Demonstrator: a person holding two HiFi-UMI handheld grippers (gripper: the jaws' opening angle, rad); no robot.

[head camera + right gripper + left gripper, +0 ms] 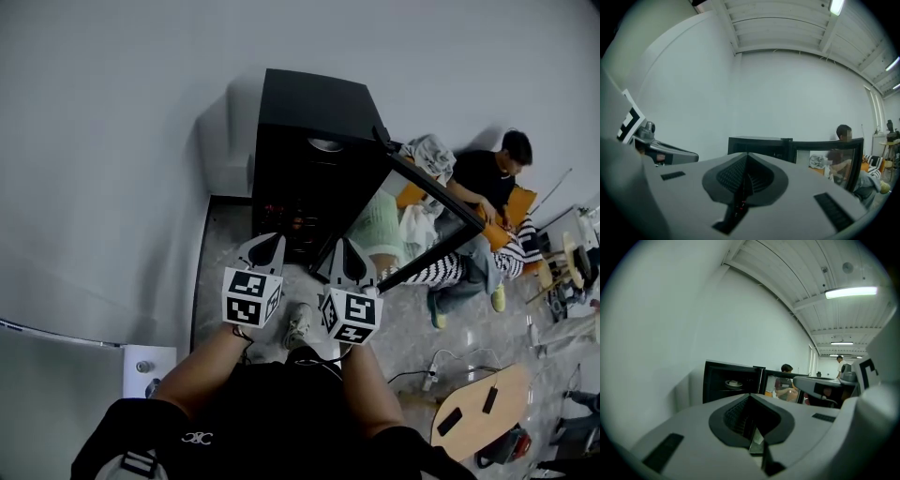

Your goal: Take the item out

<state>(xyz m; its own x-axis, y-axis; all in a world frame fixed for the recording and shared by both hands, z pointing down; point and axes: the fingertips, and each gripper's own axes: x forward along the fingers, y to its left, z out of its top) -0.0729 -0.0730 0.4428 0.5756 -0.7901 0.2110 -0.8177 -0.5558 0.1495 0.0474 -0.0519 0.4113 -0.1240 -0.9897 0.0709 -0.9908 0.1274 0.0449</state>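
Observation:
A black cabinet (314,159) stands against the white wall with its glass door (427,220) swung open to the right. On a shelf inside lies a white plate (733,383) carrying a small item; the same plate (325,144) shows near the cabinet's top in the head view. My left gripper (265,246) and right gripper (345,255) are side by side in front of the opening, a short way from it and pointing at it. Both have their jaws together with nothing between them, as the left gripper (751,397) and right gripper (746,157) show in their own views.
A seated person (487,187) is on the floor beyond the open door, among cloths and orange items. A power strip (431,380) with its cable and a round wooden board (478,408) lie at the lower right. My shoe (298,323) is on the floor below the grippers.

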